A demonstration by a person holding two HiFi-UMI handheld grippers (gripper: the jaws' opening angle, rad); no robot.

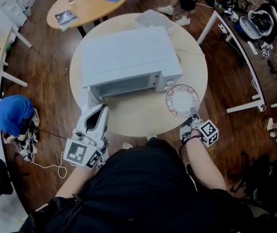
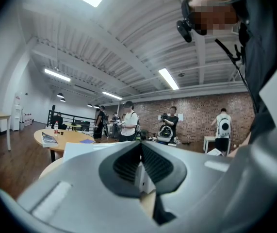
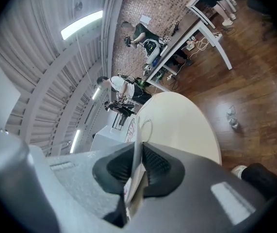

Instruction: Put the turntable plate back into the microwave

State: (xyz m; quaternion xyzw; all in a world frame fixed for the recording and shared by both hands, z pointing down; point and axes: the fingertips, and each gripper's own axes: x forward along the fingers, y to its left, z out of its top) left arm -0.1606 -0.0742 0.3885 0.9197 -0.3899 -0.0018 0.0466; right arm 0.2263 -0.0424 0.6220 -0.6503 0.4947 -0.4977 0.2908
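A white microwave [image 1: 128, 57] stands on the round pale table [image 1: 143, 115], and its door [image 1: 87, 101] seems swung open at the front left. The turntable plate [image 1: 182, 101], white with a red floral rim, sits level just right of the microwave's front. My right gripper [image 1: 193, 114] is shut on the plate's near edge. In the right gripper view the plate [image 3: 138, 130] shows edge-on between the pads [image 3: 155, 166]. My left gripper [image 1: 101, 109] is by the open door, level, its pads [image 2: 128, 161] meeting with nothing clearly between them.
A clear tray [image 1: 153, 18] lies on the table behind the microwave. A second wooden table [image 1: 87, 1] stands further back. A white desk [image 1: 235, 38] is at the right. A person in blue [image 1: 12, 113] crouches at the left, and others stand at the back.
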